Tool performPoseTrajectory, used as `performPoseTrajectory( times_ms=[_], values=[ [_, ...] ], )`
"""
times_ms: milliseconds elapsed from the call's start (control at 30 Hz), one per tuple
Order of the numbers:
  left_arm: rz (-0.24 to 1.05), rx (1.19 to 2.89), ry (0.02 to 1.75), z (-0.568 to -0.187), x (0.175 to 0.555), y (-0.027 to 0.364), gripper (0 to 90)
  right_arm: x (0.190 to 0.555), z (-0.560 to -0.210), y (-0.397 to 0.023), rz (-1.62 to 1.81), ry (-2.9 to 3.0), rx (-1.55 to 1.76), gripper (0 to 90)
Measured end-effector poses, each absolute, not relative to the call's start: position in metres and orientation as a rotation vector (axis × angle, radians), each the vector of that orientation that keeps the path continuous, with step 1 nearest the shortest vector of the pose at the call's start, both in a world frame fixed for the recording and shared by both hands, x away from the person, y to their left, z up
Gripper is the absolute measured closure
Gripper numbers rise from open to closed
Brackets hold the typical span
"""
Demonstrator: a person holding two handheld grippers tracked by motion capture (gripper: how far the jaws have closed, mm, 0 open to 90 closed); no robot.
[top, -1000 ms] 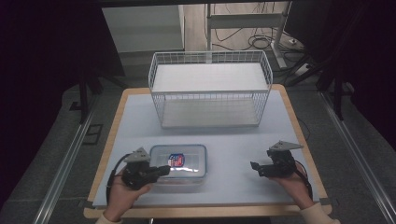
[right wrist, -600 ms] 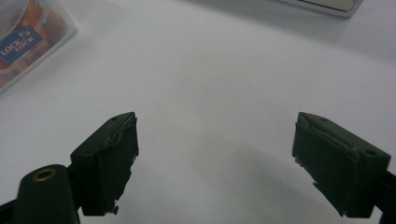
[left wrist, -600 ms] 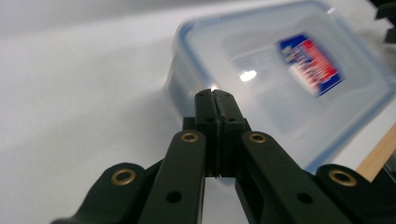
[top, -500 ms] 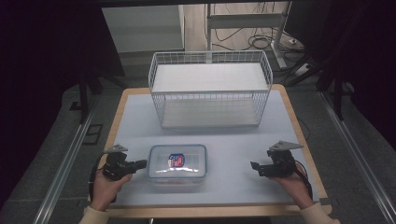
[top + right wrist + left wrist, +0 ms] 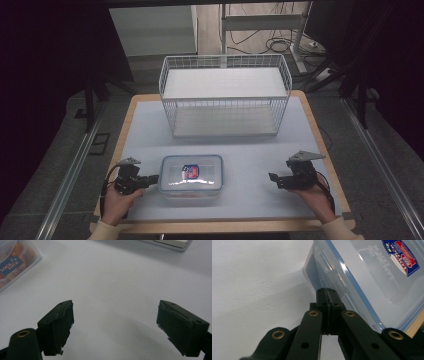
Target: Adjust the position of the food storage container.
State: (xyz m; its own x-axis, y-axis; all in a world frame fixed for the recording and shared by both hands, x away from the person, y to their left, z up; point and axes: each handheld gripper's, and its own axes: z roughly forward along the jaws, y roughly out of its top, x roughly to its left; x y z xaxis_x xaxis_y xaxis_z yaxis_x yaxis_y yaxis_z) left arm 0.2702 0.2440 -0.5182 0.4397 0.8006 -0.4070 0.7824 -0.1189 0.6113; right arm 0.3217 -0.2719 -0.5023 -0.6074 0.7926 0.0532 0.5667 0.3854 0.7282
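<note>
Low in the high view, just left of centre, a clear lidded container [image 5: 191,174] flat on the pale table [image 5: 240,150], blue rim round the lid, a red-and-blue label at mid-lid. Directly to its left in that frame, the left gripper [image 5: 150,179] in a hand at the lower left, tips aimed rightward at the container's short left wall, touching it or only just short of it; contact not clear from above. In the left gripper view, jaws pressed together at mid-frame with nothing between them, closed tips [image 5: 327,293] set against the lower edge of the container [image 5: 372,277], which fills the upper right of that frame, side latch flap just above the tips, label at the far upper right.

At the lower right of the high view, the right gripper [image 5: 272,177] in the other hand, well apart from the container, tips turned leftward toward it, grey three-cornered plate on top. In the right gripper view, jaws spread wide, one at the lower left and one at the lower right [image 5: 115,325], bare tabletop between them, nothing gripped. A corner of the container [image 5: 15,262] at the upper left of that frame, orange contents dimly visible through the wall.

Across the upper middle of the high view, a white wire basket [image 5: 225,102] standing on the table's far half, well apart from container and both grippers
</note>
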Motion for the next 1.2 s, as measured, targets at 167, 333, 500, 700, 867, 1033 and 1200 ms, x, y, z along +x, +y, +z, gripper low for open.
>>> performPoseTrajectory(
  times_ms=[167, 333, 500, 700, 867, 1033, 1200],
  values=[
    [0.018, 1.92, 1.306, -0.516, 0.272, 0.227, 89.9, 0.322, -0.502, -0.271, 1.05, 2.346, 1.19, 14.1],
    [0.021, 1.923, 1.28, -0.51, 0.277, 0.211, 89.9, 0.322, -0.502, -0.271, 1.051, 2.344, 1.191, 14.1],
    [0.007, 1.926, 1.264, -0.51, 0.286, 0.196, 90.0, 0.322, -0.502, -0.271, 1.05, 2.349, 1.188, 14.1],
    [0.0, 1.923, 1.256, -0.51, 0.29, 0.182, 90.0, 0.323, -0.503, -0.271, 1.051, 2.355, 1.188, 14.1],
    [-0.005, 1.936, 1.225, -0.509, 0.293, 0.166, 90.0, 0.322, -0.502, -0.27, 1.057, 2.357, 1.18, 14.1],
    [-0.005, 1.935, 1.212, -0.507, 0.296, 0.16, 89.9, 0.319, -0.498, -0.268, 1.072, 2.337, 1.143, 14.1],
    [0.011, 1.92, 1.211, -0.505, 0.293, 0.166, 89.8, 0.317, -0.496, -0.269, 1.12, 2.298, 1.139, 13.8]
  ],
)
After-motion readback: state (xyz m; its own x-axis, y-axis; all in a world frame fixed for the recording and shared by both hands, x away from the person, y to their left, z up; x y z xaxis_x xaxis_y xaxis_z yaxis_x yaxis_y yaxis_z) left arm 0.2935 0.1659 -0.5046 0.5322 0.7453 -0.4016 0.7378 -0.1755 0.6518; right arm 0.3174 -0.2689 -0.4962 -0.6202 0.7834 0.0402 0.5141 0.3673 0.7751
